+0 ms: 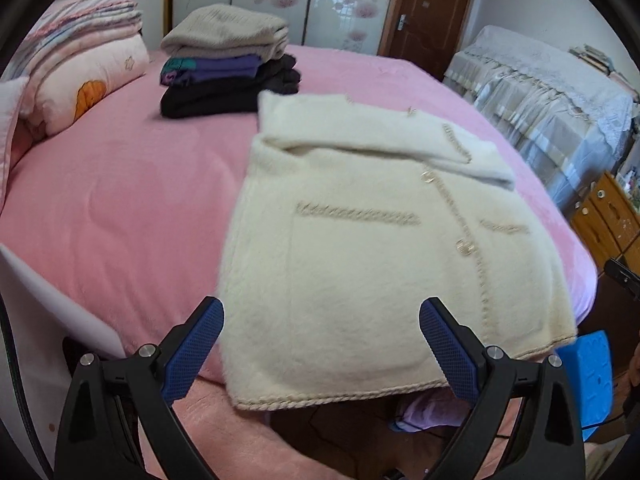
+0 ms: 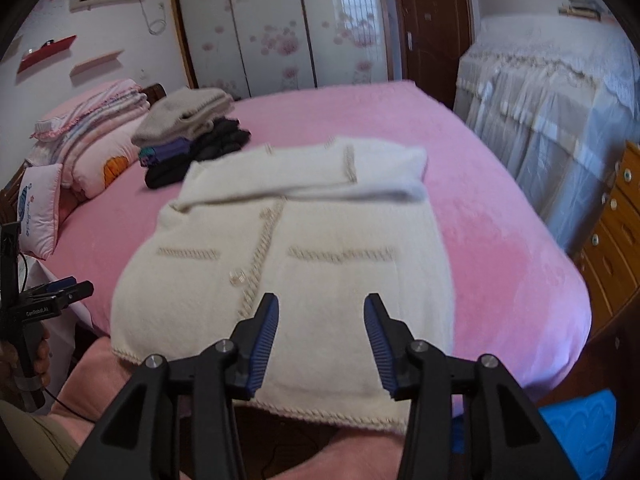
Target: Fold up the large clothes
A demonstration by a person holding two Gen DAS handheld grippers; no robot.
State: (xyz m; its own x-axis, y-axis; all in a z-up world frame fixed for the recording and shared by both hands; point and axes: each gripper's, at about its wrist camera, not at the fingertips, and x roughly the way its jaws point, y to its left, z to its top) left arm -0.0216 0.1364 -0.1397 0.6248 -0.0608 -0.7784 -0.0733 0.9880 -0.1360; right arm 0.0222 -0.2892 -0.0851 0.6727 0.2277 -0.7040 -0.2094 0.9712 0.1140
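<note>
A cream fuzzy cardigan (image 1: 360, 248) lies flat on the pink bed (image 1: 120, 200), front up, with both sleeves folded across its chest and its hem hanging over the bed's near edge. It also shows in the right wrist view (image 2: 280, 240). My left gripper (image 1: 320, 344) is open and empty, hovering just above the hem. My right gripper (image 2: 320, 336) is open and empty, above the hem near the button band. The left gripper also shows at the left edge of the right wrist view (image 2: 60, 292).
A stack of folded clothes (image 1: 228, 64), beige on top of purple and black, sits at the far side of the bed. Folded pink quilts (image 1: 80, 64) lie at the head. A lace-covered cabinet (image 2: 552, 112) and wooden drawers (image 2: 616, 240) stand to the right.
</note>
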